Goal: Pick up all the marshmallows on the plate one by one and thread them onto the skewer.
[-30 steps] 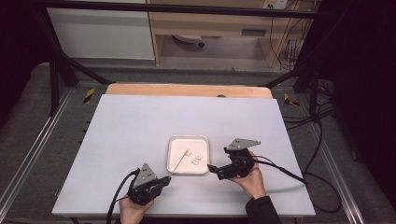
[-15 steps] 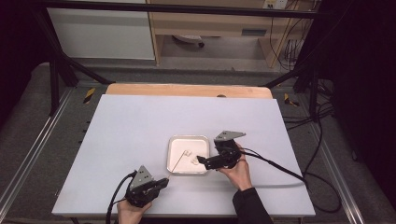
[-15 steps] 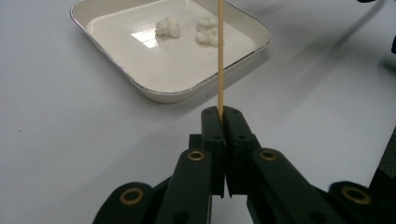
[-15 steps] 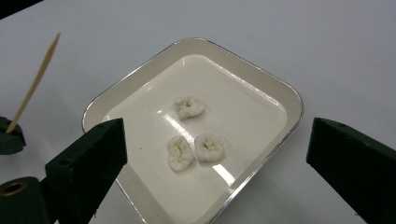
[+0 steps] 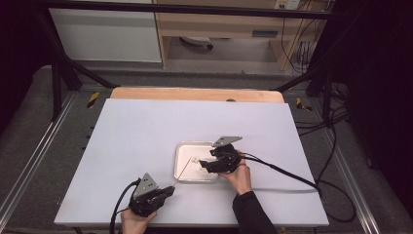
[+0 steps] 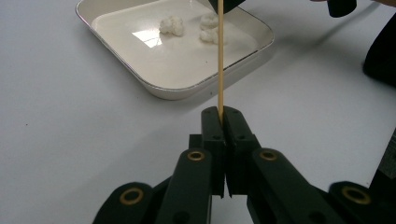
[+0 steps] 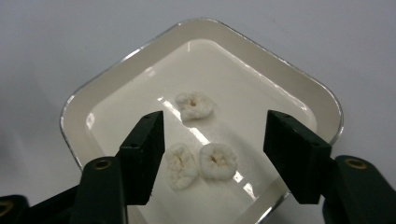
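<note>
Three white marshmallow-like pieces (image 7: 205, 161) lie in the square white dish (image 5: 181, 165) on the tabletop (image 5: 146, 131). The right gripper (image 7: 215, 140) has moved from beside the dish to over it, its fingers closing halfway around two pieces without touching them. The left gripper (image 6: 223, 116) stays clamped on a wooden skewer (image 6: 220, 56).

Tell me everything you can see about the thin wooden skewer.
The thin pale wooden skewer is a straight, slender, light tan stick. Its near end is clamped between the closed black jaws of the left tool. From there it slants over the rim of the shallow white square dish, so its far part lies above the dish floor beside the white puffy pieces. Its tip is hidden by the right tool, and nothing is threaded on it.
</note>
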### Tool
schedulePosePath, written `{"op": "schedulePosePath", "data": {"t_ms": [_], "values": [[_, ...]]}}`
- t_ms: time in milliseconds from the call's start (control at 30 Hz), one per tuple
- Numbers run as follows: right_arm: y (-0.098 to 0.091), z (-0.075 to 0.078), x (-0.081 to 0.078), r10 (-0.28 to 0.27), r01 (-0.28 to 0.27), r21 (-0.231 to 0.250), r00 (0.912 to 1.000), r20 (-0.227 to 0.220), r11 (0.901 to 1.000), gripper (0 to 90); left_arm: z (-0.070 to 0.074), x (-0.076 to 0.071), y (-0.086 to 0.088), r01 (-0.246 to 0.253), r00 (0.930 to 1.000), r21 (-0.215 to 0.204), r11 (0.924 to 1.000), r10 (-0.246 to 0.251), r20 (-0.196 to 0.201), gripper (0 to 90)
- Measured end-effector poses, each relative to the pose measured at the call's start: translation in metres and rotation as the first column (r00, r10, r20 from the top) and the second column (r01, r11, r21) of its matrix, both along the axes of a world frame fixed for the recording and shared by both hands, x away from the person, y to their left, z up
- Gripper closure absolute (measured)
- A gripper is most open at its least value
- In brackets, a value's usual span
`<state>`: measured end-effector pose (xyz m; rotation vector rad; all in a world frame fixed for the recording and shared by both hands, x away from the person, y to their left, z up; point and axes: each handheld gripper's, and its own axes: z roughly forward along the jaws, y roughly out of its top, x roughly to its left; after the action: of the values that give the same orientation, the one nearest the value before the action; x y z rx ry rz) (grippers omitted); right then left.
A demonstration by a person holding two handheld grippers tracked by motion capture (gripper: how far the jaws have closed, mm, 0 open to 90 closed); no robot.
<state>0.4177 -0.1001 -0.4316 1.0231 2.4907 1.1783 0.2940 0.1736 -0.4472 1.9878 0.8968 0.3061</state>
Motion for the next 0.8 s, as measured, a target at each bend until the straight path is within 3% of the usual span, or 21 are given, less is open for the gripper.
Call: {"op": "schedulePosePath", "data": {"t_ms": [133, 267, 533, 800], "values": [[0.002, -0.008, 0.003, 0.013, -0.014, -0.042, 0.9996, -0.023, 0.9990, 48.4, -0.001, 0.001, 0.000, 0.002, 1.0000, 0.001, 1.0000, -0.002, -0.003, 88.2], [0.002, -0.012, 0.004, 0.017, -0.018, -0.060, 0.9997, -0.018, 0.9981, 54.2, -0.001, 0.000, -0.001, 0.005, 1.0000, -0.001, 1.0000, -0.005, -0.004, 88.2], [0.000, -0.011, 0.008, 0.006, -0.007, -0.036, 0.9997, -0.026, 0.9993, 62.3, -0.001, 0.000, -0.001, 0.009, 1.0000, -0.001, 1.0000, -0.009, -0.005, 88.2], [-0.001, -0.012, 0.008, 0.008, -0.010, -0.052, 0.9991, -0.041, 0.9986, 68.1, 0.000, -0.001, -0.001, 0.010, 0.9999, -0.002, 0.9999, -0.010, -0.002, 88.2]]}}
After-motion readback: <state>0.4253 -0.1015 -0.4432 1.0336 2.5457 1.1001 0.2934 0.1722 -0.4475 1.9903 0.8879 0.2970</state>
